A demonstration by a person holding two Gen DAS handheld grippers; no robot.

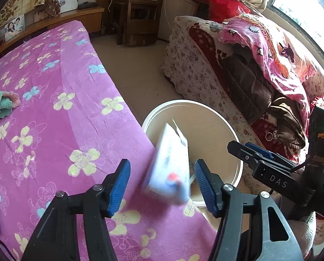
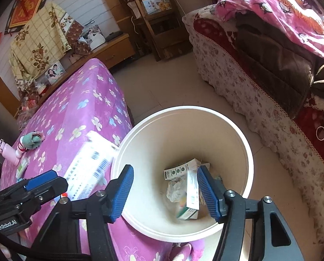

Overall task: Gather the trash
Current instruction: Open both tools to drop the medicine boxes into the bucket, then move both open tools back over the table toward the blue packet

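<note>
white carton dropping from the parted left gripper [image 1: 162,184] toward the bin [image 1: 238,150]

the flat white carton [image 1: 172,163] shows motion-blurred between the blue pads [image 1: 119,187] of the left gripper, touching neither, at the edge of the purple bed cover [image 1: 53,108] and over the bin's near rim; in the right wrist view the carton [image 2: 90,169] hangs tilted just beside the rim, so whether it clears is not certain. the right gripper [image 2: 164,191] is spread wide and empty above the bin [image 2: 246,148], where a green-and-white box [image 2: 183,169] and crumpled paper [image 2: 175,191] already lie. the carton looks light, thin and stiff, probably easy to crush at the faces; if it needs another pick, pinching across its narrow long edges near the middle seems safest, with gentle pressure.
</note>
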